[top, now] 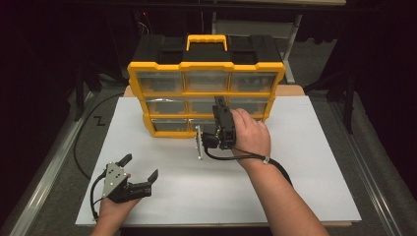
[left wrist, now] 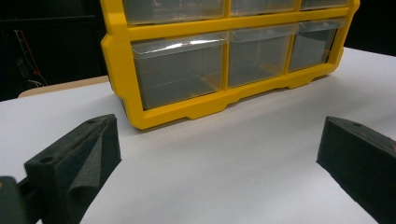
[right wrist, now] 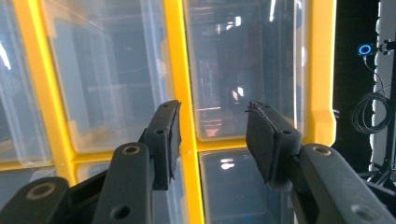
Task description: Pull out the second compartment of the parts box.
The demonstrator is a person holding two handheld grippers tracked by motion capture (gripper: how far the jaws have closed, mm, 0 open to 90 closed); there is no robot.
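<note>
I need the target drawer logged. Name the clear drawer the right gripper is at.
The right gripper is at the middle row's right-hand drawer; the other drawers lie clear of its jaws.

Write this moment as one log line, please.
right gripper: open, at organizer drawer front | left gripper: open, resting on table

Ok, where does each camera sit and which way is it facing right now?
High view: above the person's side, looking forward and down on the white table and yellow drawer organizer; both forearms, left gripper, right gripper.
Left gripper view: low over the table, facing the organizer's bottom drawers; its own open jaws.
Right gripper view: close against the clear drawer fronts; its own jaws apart, gripping nothing.
All three share the organizer.
</note>
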